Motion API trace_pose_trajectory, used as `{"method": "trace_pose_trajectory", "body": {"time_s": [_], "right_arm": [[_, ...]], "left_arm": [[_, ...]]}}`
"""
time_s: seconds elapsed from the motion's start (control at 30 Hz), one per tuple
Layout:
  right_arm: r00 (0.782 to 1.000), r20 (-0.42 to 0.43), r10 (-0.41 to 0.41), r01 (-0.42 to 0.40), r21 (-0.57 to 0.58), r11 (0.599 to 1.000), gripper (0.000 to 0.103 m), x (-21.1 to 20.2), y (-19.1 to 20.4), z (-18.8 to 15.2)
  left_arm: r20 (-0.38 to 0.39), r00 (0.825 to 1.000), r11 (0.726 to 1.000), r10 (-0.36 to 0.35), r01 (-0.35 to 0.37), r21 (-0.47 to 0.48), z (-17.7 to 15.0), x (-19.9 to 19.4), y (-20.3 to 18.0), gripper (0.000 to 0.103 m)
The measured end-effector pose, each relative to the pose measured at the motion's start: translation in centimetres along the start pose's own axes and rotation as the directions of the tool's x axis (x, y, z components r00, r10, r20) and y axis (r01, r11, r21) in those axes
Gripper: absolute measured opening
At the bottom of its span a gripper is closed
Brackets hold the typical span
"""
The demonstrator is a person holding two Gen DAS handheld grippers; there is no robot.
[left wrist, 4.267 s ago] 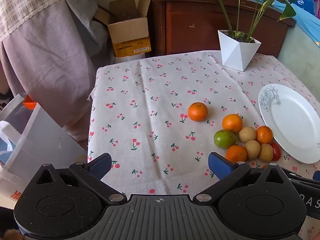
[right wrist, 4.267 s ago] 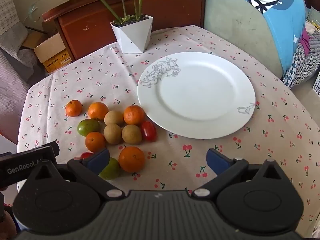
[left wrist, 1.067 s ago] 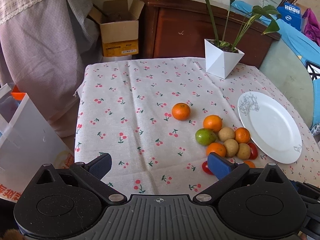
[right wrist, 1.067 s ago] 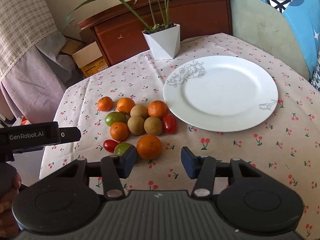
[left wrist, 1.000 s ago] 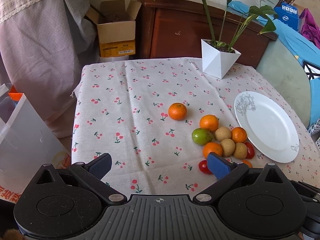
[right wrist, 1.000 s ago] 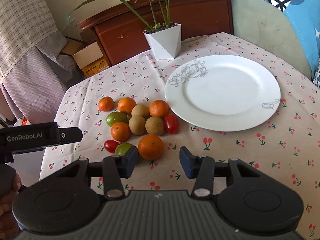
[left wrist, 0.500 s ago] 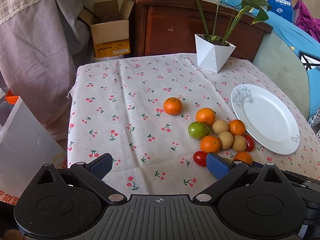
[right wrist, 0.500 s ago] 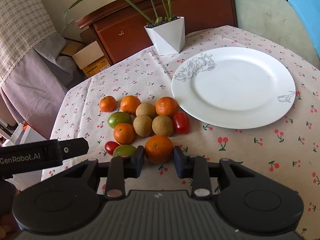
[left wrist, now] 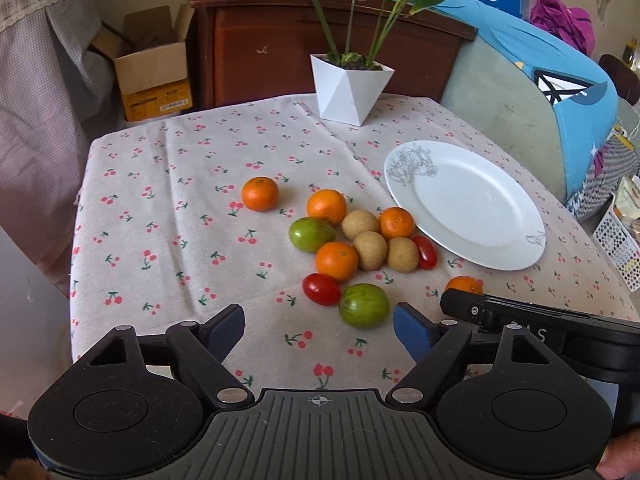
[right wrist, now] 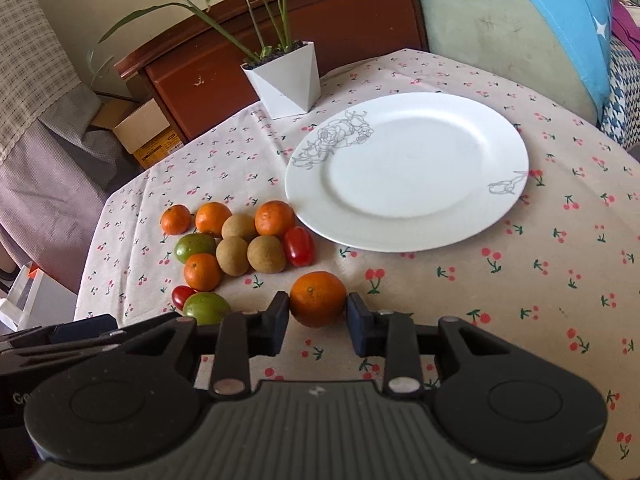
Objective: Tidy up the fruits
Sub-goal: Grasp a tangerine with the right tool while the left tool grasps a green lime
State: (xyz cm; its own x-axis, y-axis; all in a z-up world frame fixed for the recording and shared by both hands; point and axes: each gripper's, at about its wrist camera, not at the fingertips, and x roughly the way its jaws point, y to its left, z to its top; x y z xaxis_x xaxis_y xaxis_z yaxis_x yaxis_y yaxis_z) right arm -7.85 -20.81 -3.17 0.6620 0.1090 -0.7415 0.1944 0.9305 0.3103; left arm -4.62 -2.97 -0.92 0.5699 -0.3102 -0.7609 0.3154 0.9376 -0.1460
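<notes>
A white plate (left wrist: 464, 204) (right wrist: 408, 172) lies on the cherry-print tablecloth (left wrist: 180, 208). Left of it sits a cluster of oranges (left wrist: 337, 261), brown longans (right wrist: 266, 254), green fruits and red cherry tomatoes (right wrist: 298, 245). My right gripper (right wrist: 318, 317) is shut on the nearest orange (right wrist: 318, 298), which rests on the cloth; part of that orange (left wrist: 464, 283) shows in the left wrist view. My left gripper (left wrist: 318, 332) hovers low in front of the cluster, its jaws closing. A green fruit (left wrist: 364, 306) lies just ahead of its right finger, untouched, with a red tomato (left wrist: 321, 289) beside it.
A white faceted plant pot (left wrist: 350, 88) (right wrist: 286, 80) stands at the table's far edge before a wooden cabinet (left wrist: 280, 48). An open cardboard box (left wrist: 152, 76) sits on the floor at the left. A blue-covered seat (left wrist: 532, 92) and a white basket (left wrist: 616, 240) flank the right side.
The right jaws narrowed onto the nearest orange. My left gripper moved toward the fruit cluster and its jaws narrowed; the green fruit and red tomato now sit just ahead of it.
</notes>
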Motion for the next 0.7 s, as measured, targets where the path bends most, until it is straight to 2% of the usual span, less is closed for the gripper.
{"method": "trace_pose_trajectory", "body": {"time_s": [0.07, 0.13, 0.27, 0.37, 0.43, 0.6, 0.7], "right_arm": [[1.000, -0.006, -0.012, 0.012, 0.007, 1.000, 0.031, 0.1, -0.2, -0.1], [1.000, -0.005, -0.010, 0.010, 0.024, 1.000, 0.031, 0.1, -0.6, -0.1], [1.000, -0.006, 0.004, -0.004, 0.047, 0.999, 0.032, 0.0, -0.9, -0.1], [1.000, -0.003, 0.009, -0.009, 0.058, 0.998, 0.033, 0.0, -1.0, -0.1], [1.000, -0.002, 0.013, -0.013, 0.067, 0.998, 0.033, 0.0, -1.1, -0.1], [1.000, -0.002, 0.017, -0.017, 0.064, 0.998, 0.032, -0.1, -1.2, -0.1], [1.000, 0.000, 0.017, -0.017, 0.063, 0.998, 0.031, 0.0, -1.2, -0.1]], "left_arm": [[-0.001, 1.000, 1.000, -0.015, 0.015, 0.002, -0.1, 0.4, -0.4, 0.070], [-0.003, 1.000, 1.000, -0.024, 0.024, 0.004, -0.3, 0.7, -0.6, 0.065], [-0.008, 1.000, 1.000, -0.023, 0.023, 0.003, -0.5, 1.5, -0.9, 0.058], [0.000, 1.000, 1.000, -0.023, 0.023, 0.003, -0.6, 1.9, -1.1, 0.056], [0.009, 1.000, 1.000, -0.025, 0.025, 0.001, -0.7, 2.1, -1.2, 0.049], [0.020, 0.999, 0.999, -0.035, 0.035, 0.001, -0.7, 2.3, -1.4, 0.042], [0.024, 0.998, 0.998, -0.056, 0.056, 0.006, -0.8, 2.5, -1.6, 0.031]]}}
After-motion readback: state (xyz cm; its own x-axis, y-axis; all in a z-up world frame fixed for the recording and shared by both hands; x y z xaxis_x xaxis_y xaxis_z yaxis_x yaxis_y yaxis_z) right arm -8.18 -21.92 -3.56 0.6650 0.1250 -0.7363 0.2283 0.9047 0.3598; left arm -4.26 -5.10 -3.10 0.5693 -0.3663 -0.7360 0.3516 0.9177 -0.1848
